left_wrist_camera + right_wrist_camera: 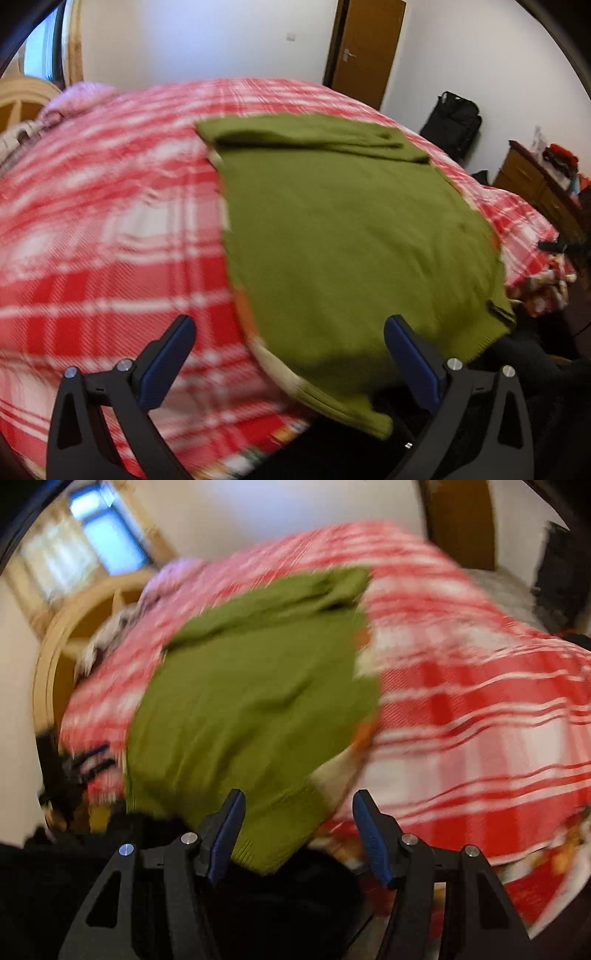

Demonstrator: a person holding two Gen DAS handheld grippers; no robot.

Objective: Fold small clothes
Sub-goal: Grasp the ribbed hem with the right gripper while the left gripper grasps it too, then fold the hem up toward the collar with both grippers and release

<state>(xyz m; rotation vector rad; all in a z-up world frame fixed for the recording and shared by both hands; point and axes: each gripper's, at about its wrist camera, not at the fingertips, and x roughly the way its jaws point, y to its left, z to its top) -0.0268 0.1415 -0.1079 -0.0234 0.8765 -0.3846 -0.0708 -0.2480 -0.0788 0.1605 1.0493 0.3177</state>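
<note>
A green knitted sweater (332, 229) lies flat on a bed with a red and white checked cover (110, 221). Its sleeves are folded across the far end. A cream and orange edge shows from under its left side, and its ribbed hem hangs over the bed's near edge. My left gripper (290, 326) hovers open over that near end, nothing between its fingers. In the right wrist view the sweater (240, 701) is blurred. My right gripper (300, 799) is open just above the hem corner, its left finger (229, 823) close beside the knit but not pinching it.
Against the back wall are a brown door (365, 48) and a black bag (452, 122). A wooden dresser (535, 184) with clutter stands on the right. A pink pillow (85, 96) and a curved wooden headboard (74, 627) sit at the bed's head, under a window (103, 535).
</note>
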